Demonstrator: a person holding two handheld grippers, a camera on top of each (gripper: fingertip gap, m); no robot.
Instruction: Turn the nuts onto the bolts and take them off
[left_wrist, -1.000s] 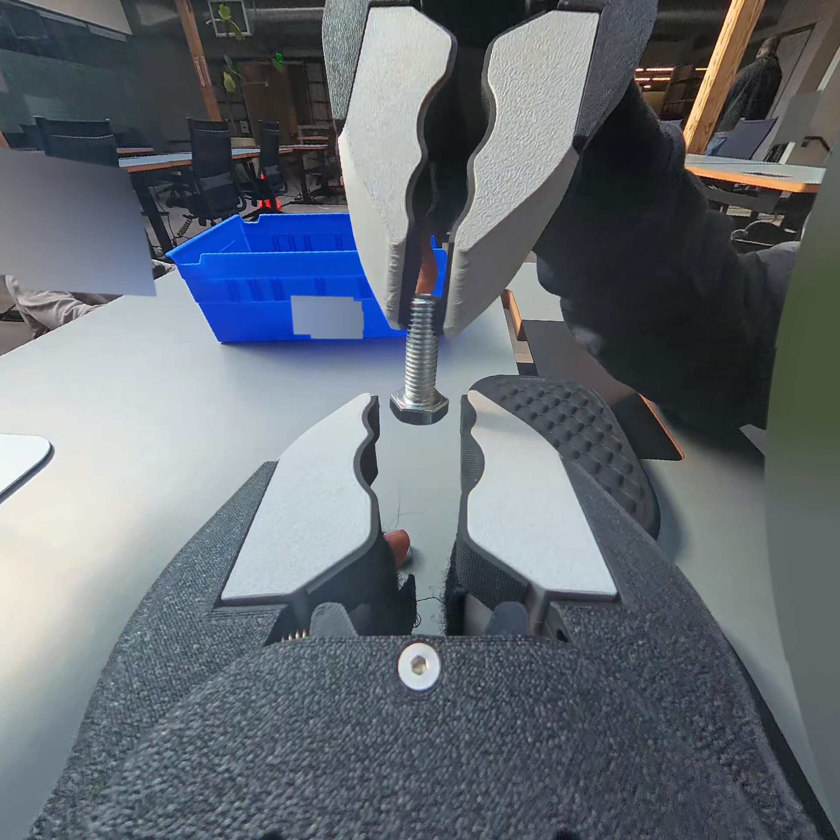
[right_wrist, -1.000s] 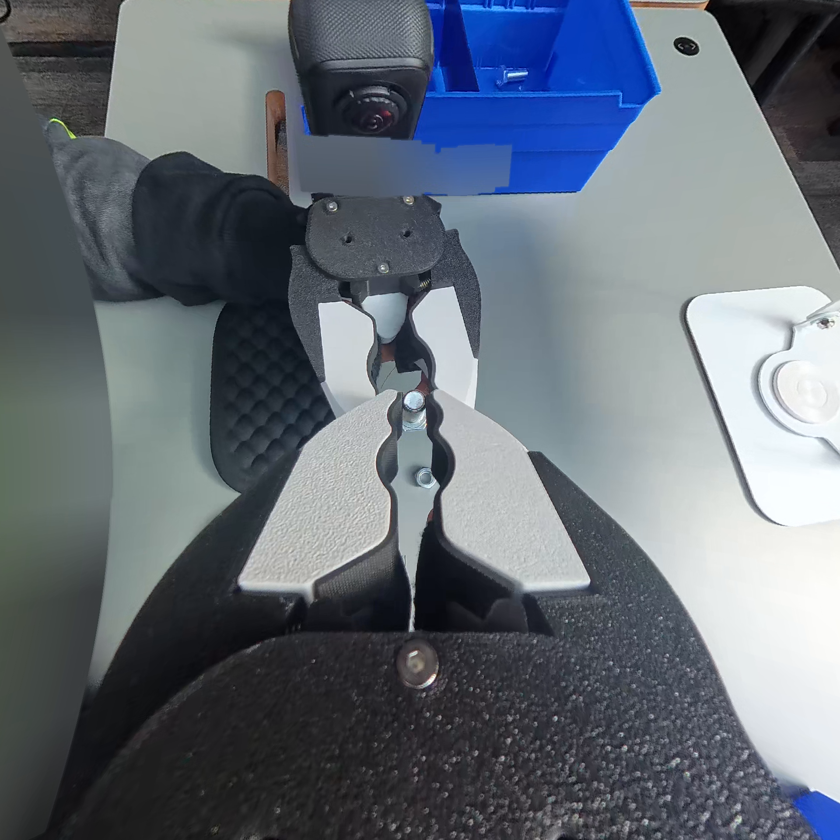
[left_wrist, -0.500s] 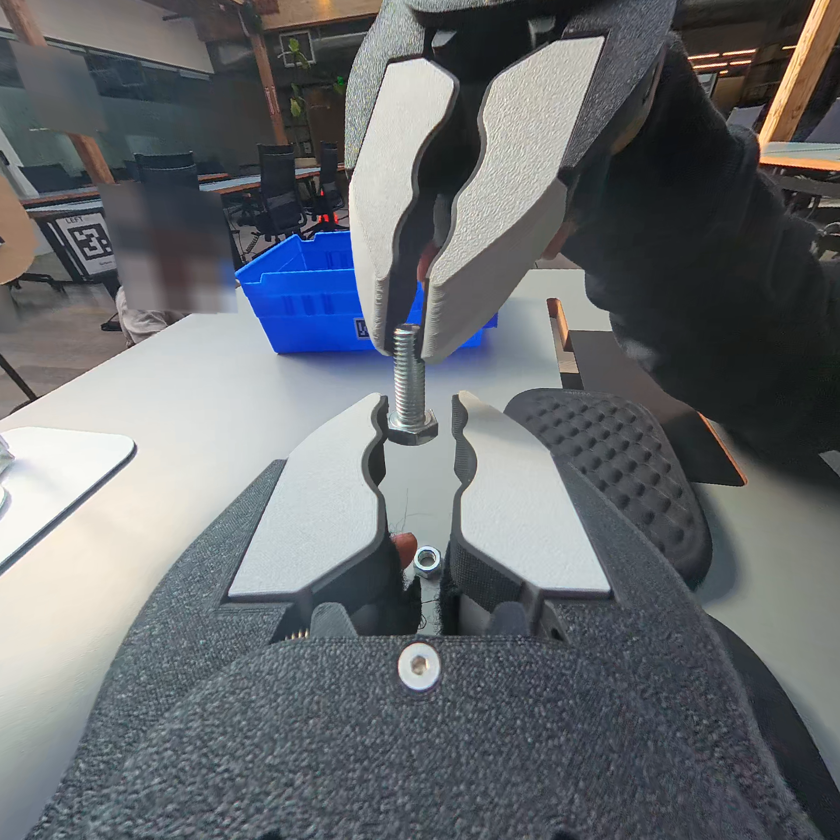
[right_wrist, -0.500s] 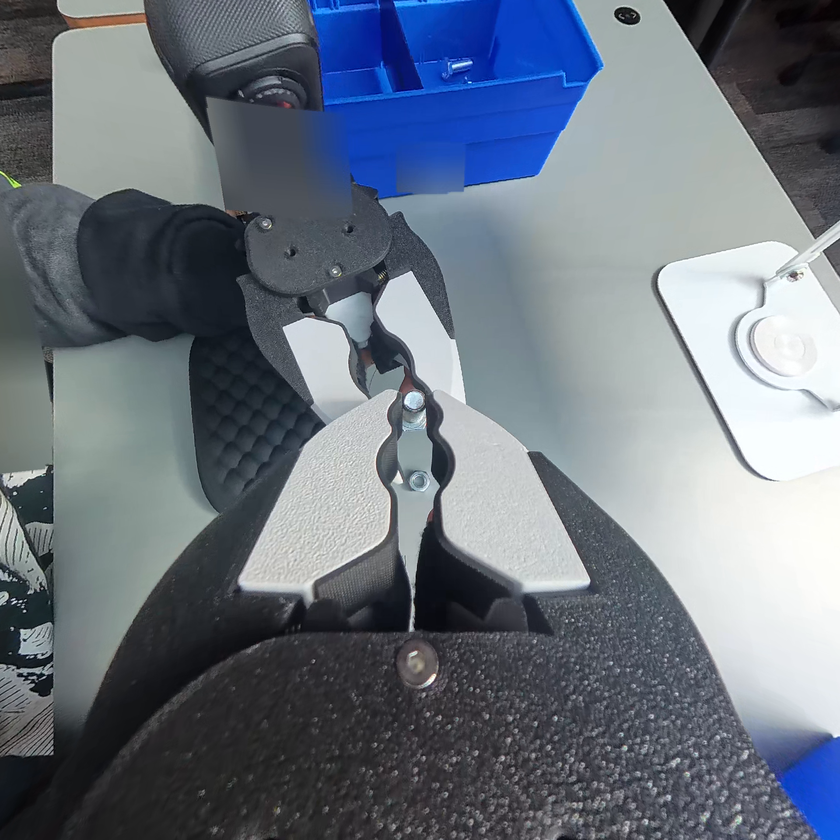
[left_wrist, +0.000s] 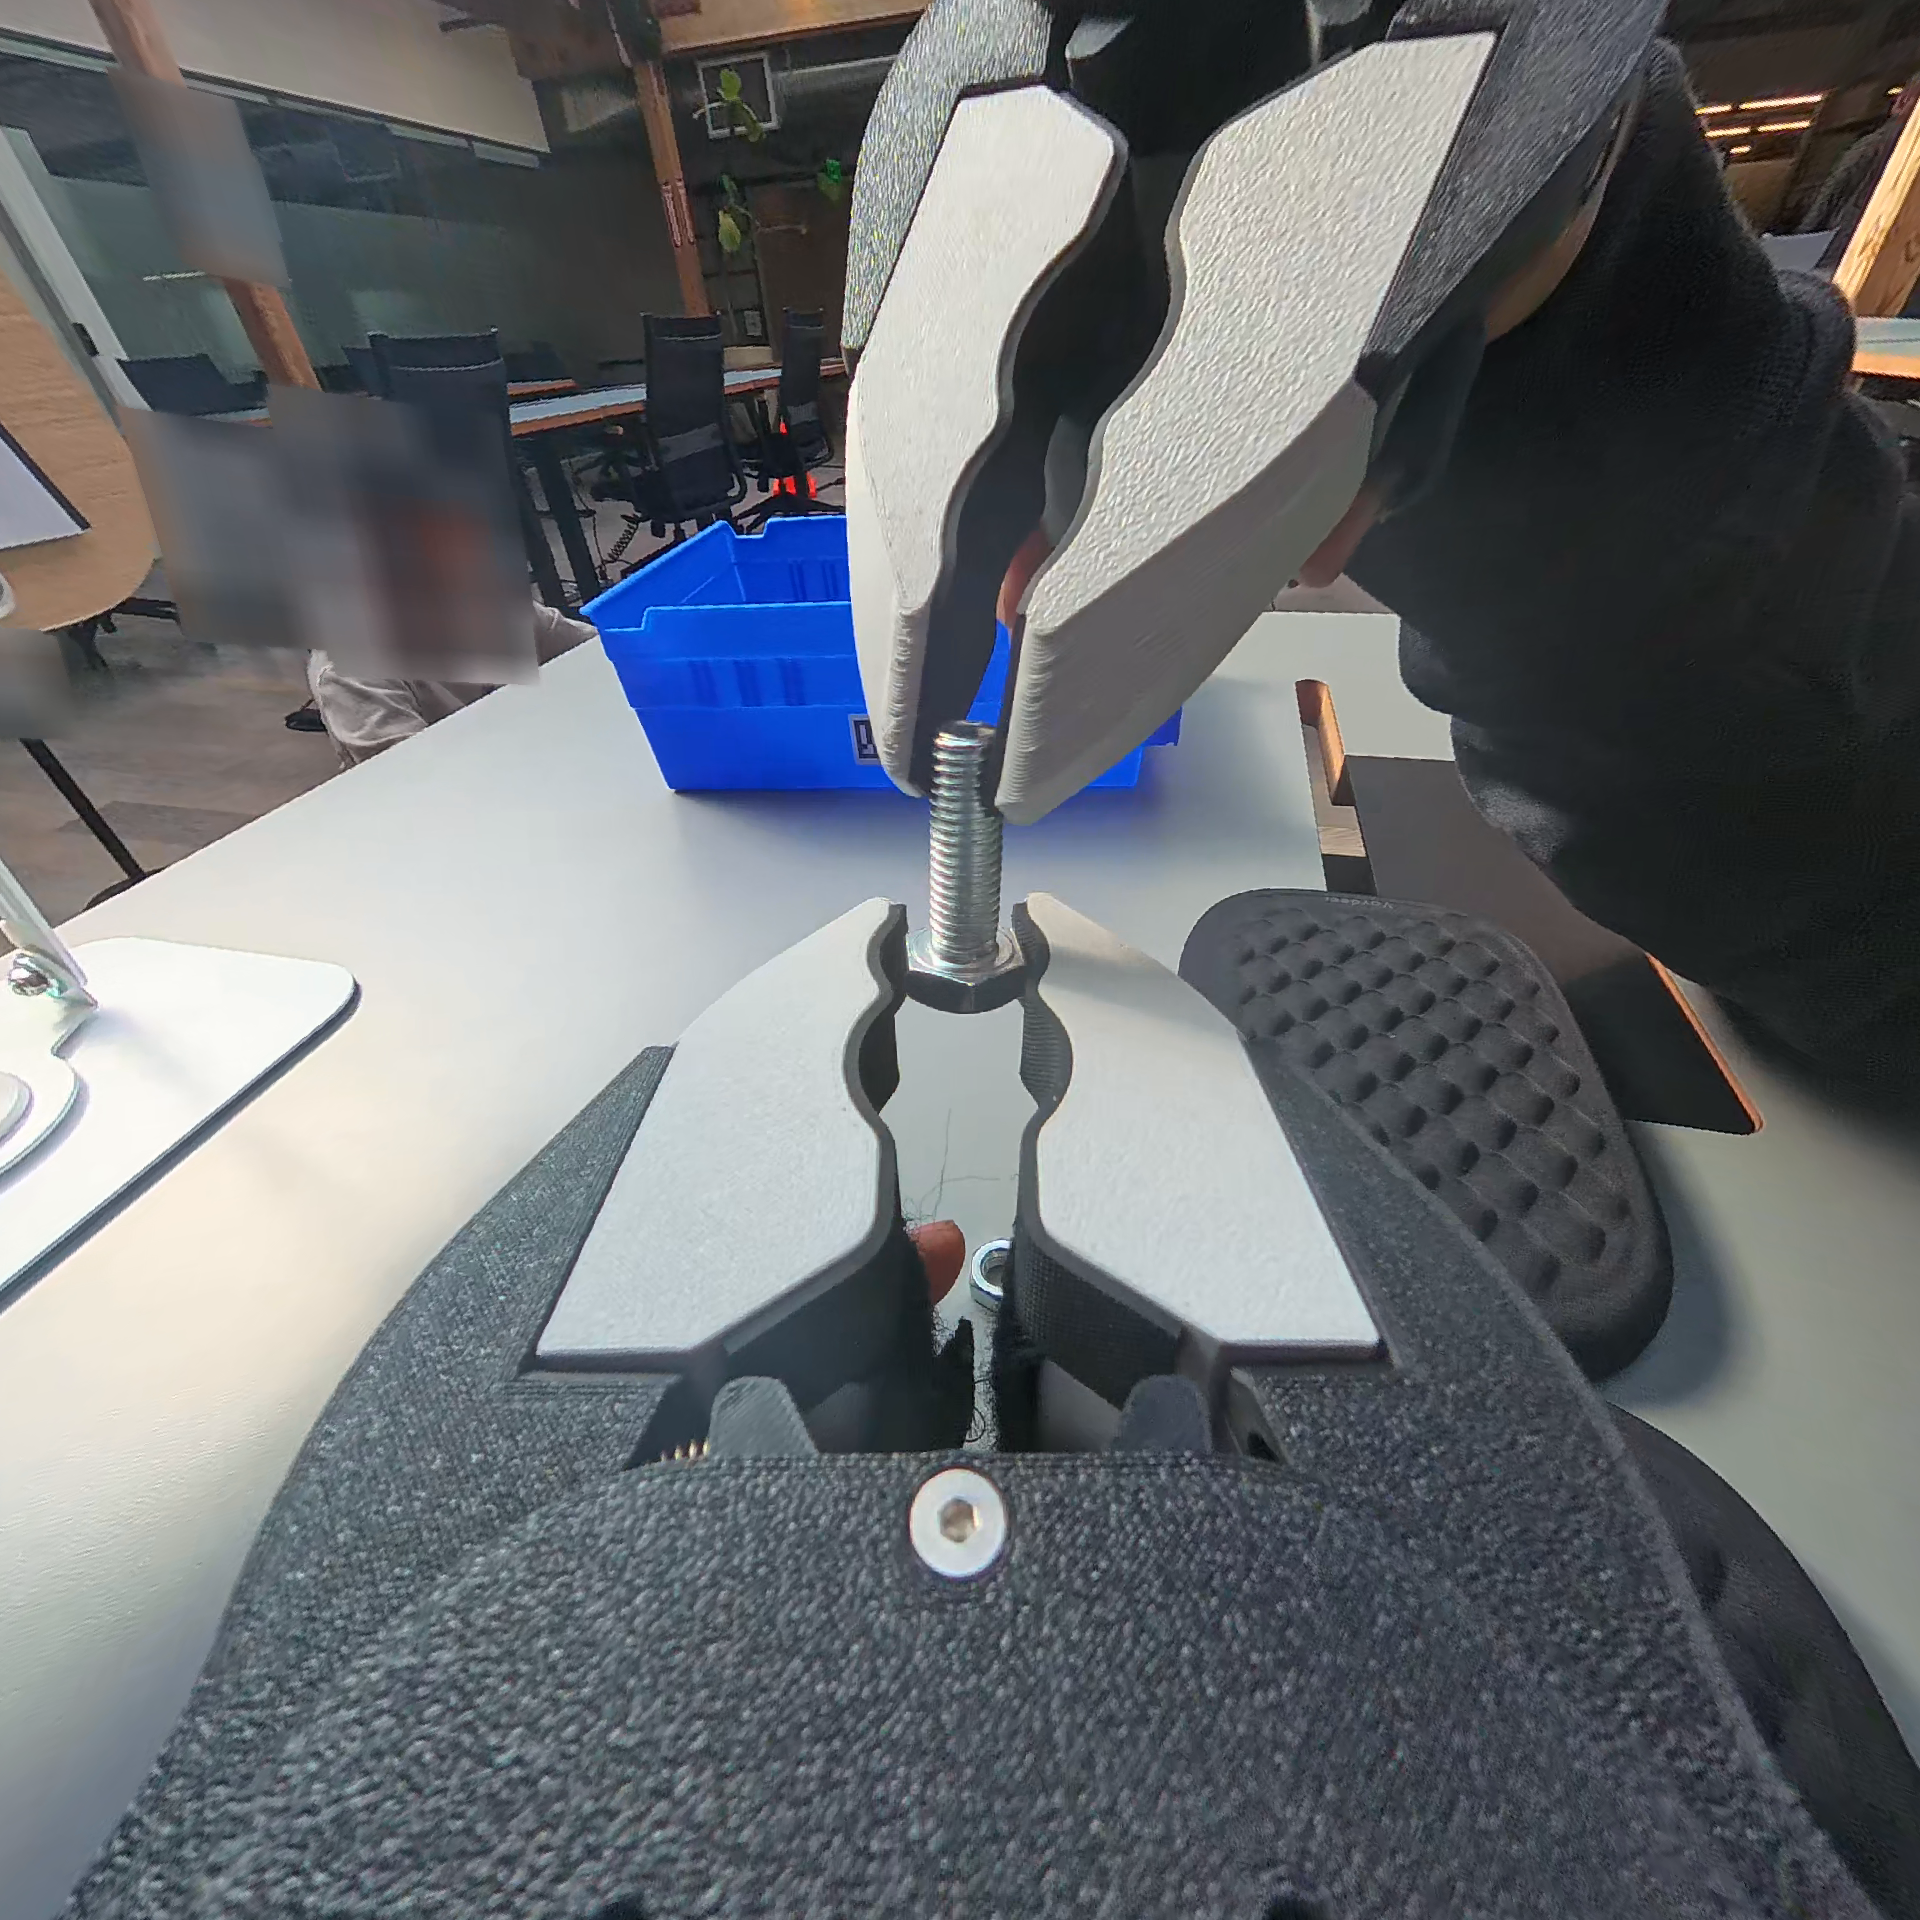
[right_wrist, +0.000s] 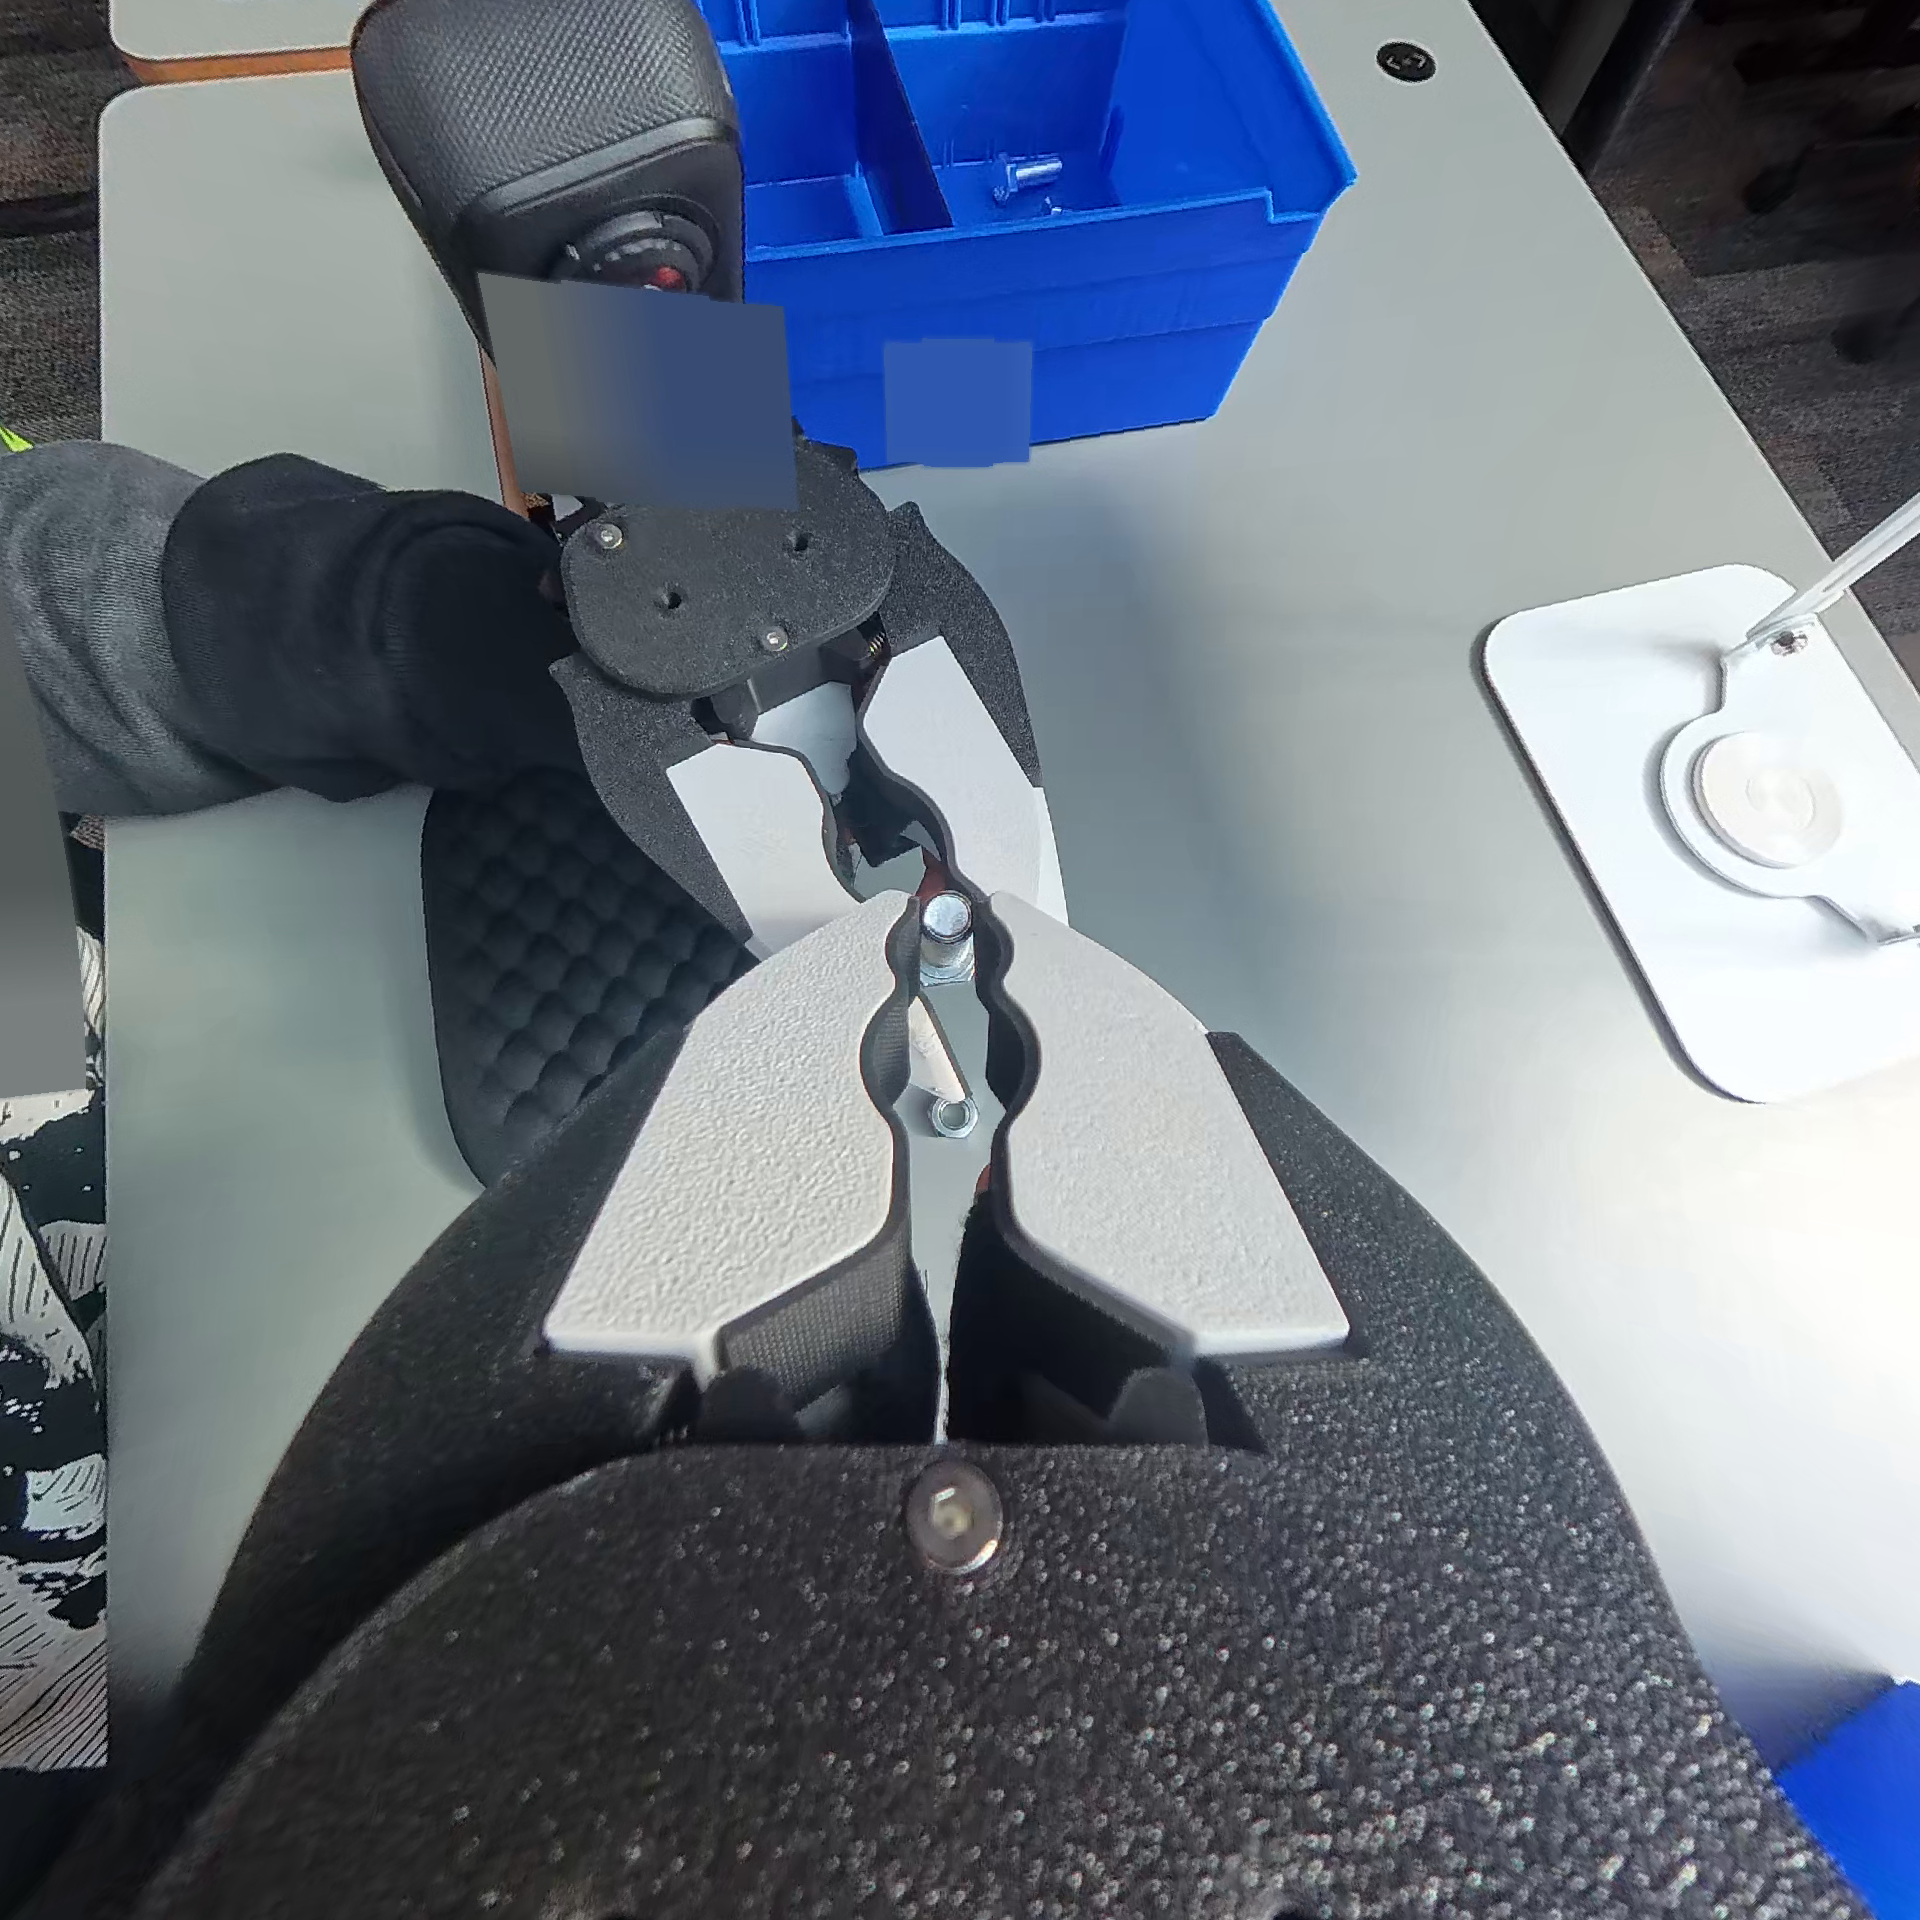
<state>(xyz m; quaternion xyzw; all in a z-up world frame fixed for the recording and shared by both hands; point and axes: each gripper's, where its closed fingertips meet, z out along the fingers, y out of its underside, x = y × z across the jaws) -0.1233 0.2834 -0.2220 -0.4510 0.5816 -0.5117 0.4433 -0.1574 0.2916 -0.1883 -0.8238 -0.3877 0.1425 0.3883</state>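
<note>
- Since a second ago, your left claw (left_wrist: 961, 940) has closed in on the hex head of the upright, threaded silver steel bolt (left_wrist: 964, 862) and now grasps it.
- Your right claw (left_wrist: 961, 764), reaching down from above, is clenched on the bolt's threaded tip.
- You have a small silver hex nut (right_wrist: 953, 1117) lying loose on the grey table (right_wrist: 1351, 727), under the claws.
- Your blue plastic divided bin (right_wrist: 1039, 270) sits toward the table's far edge, with another bolt inside.

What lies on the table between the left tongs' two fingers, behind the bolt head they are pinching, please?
A loose nut lies there on the grey table, behind the bolt in the left tongs; the left wrist view shows it.
</note>
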